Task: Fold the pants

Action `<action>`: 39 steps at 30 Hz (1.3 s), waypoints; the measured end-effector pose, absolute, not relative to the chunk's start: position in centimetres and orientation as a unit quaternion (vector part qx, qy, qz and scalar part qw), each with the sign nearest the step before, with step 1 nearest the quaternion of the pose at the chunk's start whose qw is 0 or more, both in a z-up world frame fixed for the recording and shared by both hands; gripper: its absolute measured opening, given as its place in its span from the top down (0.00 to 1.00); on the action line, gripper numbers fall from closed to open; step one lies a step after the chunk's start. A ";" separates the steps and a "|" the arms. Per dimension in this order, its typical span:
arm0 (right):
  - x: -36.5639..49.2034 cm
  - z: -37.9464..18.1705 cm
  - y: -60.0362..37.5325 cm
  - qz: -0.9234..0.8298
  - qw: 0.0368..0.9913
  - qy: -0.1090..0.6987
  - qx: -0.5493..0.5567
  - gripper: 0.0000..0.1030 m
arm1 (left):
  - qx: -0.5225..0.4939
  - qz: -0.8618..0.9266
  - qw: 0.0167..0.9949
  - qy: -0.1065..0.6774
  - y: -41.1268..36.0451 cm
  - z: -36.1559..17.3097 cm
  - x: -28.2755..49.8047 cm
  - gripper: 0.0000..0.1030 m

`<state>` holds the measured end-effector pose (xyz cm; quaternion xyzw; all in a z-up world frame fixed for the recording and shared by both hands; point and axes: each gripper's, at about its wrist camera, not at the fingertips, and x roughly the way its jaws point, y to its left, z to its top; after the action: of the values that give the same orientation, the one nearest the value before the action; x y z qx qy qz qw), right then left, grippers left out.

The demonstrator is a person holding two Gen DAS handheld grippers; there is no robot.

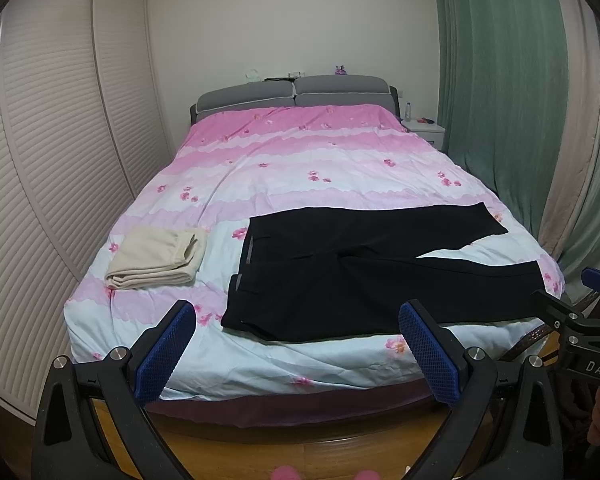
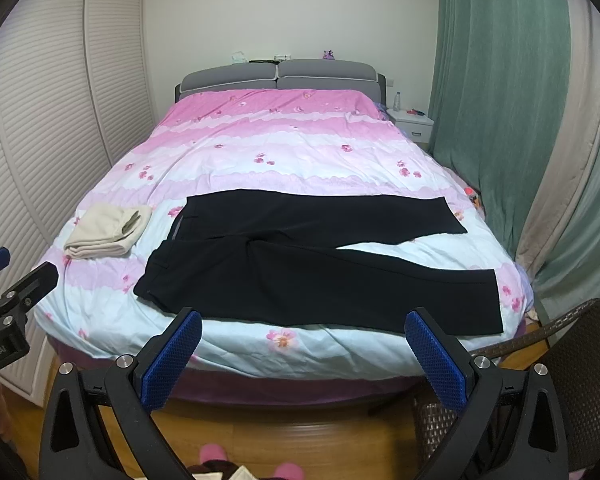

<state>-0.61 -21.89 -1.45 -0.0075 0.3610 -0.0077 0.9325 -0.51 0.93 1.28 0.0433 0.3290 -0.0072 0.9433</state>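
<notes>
Black soft-cloth pants (image 2: 308, 268) spread flat near the pink flowered bed's (image 2: 236, 344) foot edge, waistband left, legs right. Limp, light; best pinched at waistband and hems. Left gripper (image 1: 298, 344) and right gripper (image 2: 304, 348) wide open, empty. Wicker chair (image 2: 572, 364) plainer from right wrist.

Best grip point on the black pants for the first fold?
The black pants lie flat on the floral bedspread, waistband left, legs splayed right. Probably pinch the near leg's hem corner from the foot of the bed with the right gripper; that edge is closest and unobstructed.
</notes>
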 end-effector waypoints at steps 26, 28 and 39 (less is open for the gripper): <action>-0.6 -1.7 -21.7 -0.006 0.933 0.360 -0.008 0.01 | 0.043 -0.006 0.942 0.332 0.1 1.3 -0.4 0.00; -0.6 -1.8 -21.7 -0.006 0.932 0.362 -0.009 0.01 | 0.042 -0.005 0.942 0.334 0.1 1.2 -0.3 0.00; 0.4 -2.5 -21.4 -0.002 0.927 0.374 -0.013 0.01 | 0.044 0.017 0.939 0.341 1.1 -0.7 0.7 0.00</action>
<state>0.35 -21.40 -2.49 -0.0134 0.3737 -0.0023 0.9275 0.69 1.08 -0.75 0.0437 0.3410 0.0169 0.9389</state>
